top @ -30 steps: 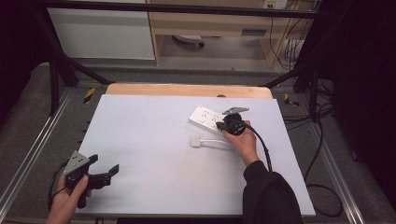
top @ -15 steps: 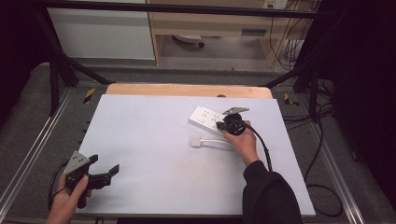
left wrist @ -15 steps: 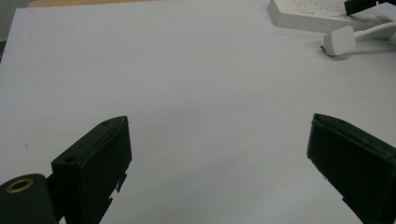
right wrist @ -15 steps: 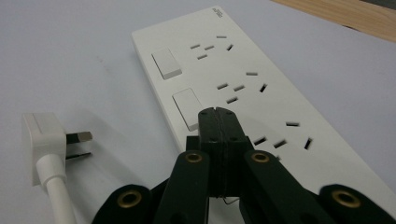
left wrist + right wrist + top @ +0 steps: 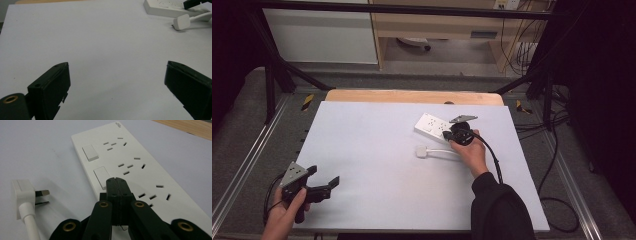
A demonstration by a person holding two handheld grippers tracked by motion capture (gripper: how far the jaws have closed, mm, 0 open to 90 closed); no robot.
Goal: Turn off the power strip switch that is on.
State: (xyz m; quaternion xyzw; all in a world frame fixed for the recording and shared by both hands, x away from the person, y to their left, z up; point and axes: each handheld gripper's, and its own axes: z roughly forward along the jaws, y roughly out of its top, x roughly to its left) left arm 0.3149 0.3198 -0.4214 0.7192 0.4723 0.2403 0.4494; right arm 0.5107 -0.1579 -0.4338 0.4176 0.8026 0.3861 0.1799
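Under closed right tongs, power strip; plug beside.

power strip near end cut off, plug cable cropped

White cabinet beyond grey floor

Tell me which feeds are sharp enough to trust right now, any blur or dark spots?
High view: soft, surroundings dark, the pale table top evenly lit. Left gripper view: near jaws blurred, the white plastic plug fairly crisp. Right gripper view: the white rectangular power strip sharp, closed jaws slightly soft.
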